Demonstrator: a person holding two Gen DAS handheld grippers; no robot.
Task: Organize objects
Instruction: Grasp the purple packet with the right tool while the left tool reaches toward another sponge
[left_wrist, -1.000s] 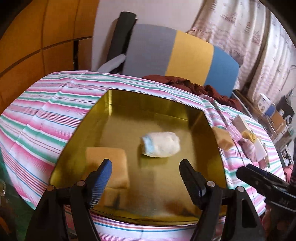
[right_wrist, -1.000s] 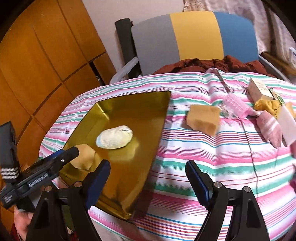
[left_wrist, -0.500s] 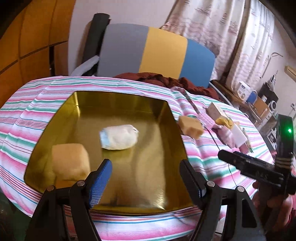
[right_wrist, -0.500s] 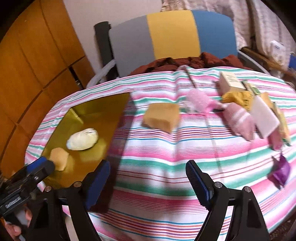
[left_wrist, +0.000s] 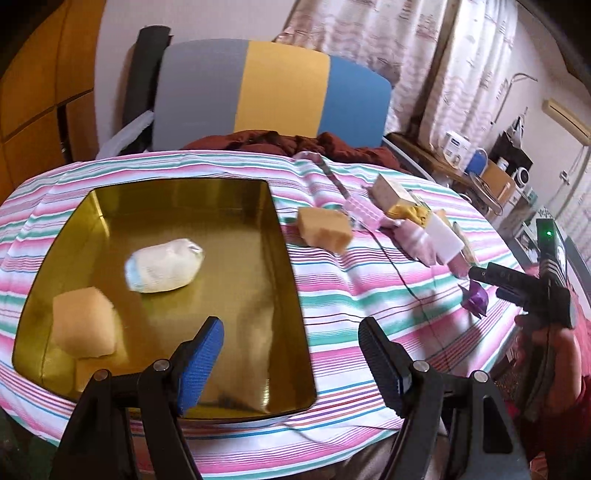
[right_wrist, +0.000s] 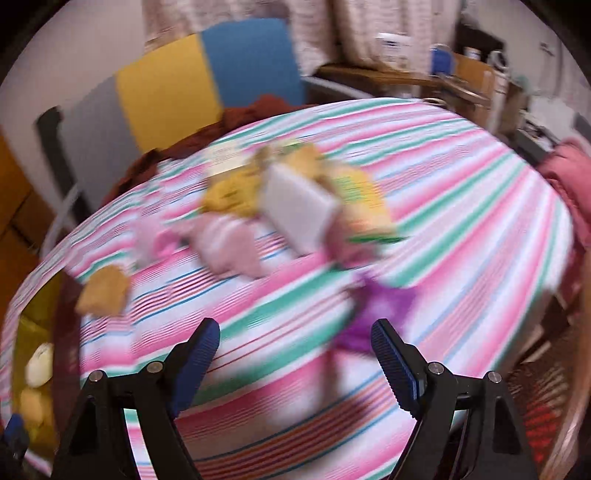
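The left gripper (left_wrist: 290, 350) hangs over the near edge of the gold tray (left_wrist: 284, 258), its blue-padded jaws spread wide with nothing between them. The tray sits on the left half of the striped tablecloth (left_wrist: 351, 295). Inside it, a tan sponge (left_wrist: 83, 325) lies at the near left corner, and a white rolled bundle (left_wrist: 162, 266) lies just beyond it, towards the middle.

The right gripper (right_wrist: 295, 350) hovers over the cloth's near right part, its jaws likewise wide apart and holding nothing; they have just been opening a little further. A small purple object (right_wrist: 376, 314), blurred, lies on the cloth just beyond its fingers.

Farther back, near the tray's far right corner, a second tan sponge (left_wrist: 325, 229) rests on the cloth. To its right lies a cluster: pink pieces (left_wrist: 417, 240), a white block (left_wrist: 443, 232), a yellow cloth (left_wrist: 410, 212) and a small box (left_wrist: 388, 188). Beyond the table's far edge stands a chair (left_wrist: 273, 88) with a grey, yellow and blue back.
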